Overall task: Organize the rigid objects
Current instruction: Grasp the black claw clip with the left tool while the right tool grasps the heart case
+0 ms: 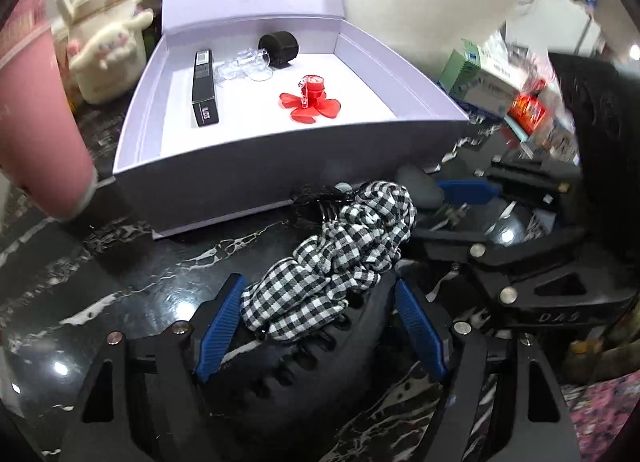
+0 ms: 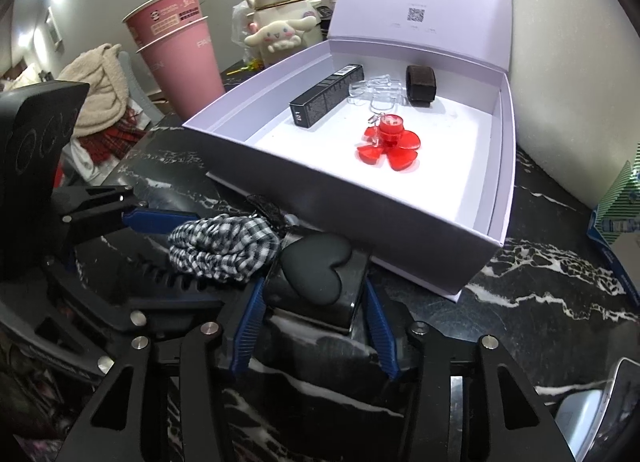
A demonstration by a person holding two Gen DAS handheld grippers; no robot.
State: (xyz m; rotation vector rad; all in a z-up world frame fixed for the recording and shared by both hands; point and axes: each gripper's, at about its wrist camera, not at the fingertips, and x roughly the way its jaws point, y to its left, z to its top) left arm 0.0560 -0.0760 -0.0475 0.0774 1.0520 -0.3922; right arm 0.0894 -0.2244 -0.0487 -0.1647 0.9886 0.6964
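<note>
Left wrist view: the left gripper (image 1: 320, 326) hangs over the black marble counter (image 1: 120, 274), its blue-padded fingers (image 1: 222, 326) spread apart on either side of a hair claw (image 1: 304, 346) wrapped in black-and-white checked cloth (image 1: 340, 246). The left pad lies just beside the cloth; the right pad stands off it, so nothing is pinched. Beyond the claw sits an open lilac box (image 1: 256, 182) with its lid up. Inside lie a black carton (image 1: 205, 88), some clear plastic pieces (image 1: 244, 68), a black cylinder (image 1: 279, 49) and a red flower charm (image 1: 310, 100). A pink cup (image 1: 36, 130) stands to the left, a cream plush bottle (image 1: 108, 50) behind it. The right gripper (image 1: 476, 218) shows at the right edge.

Right wrist view: the right gripper (image 2: 314, 302) has its fingers (image 2: 250, 326) closed against both sides of a glossy black case (image 2: 320, 302) topped with a dark heart (image 2: 320, 268); the case rests on the counter (image 2: 540, 294), touching the front wall of the box (image 2: 320, 198). The checked cloth (image 2: 224, 250) lies just left of the case, with the left gripper (image 2: 132, 258) around it. Two stacked pink cups (image 2: 180, 58) and the plush bottle (image 2: 280, 30) stand behind the box.
</note>
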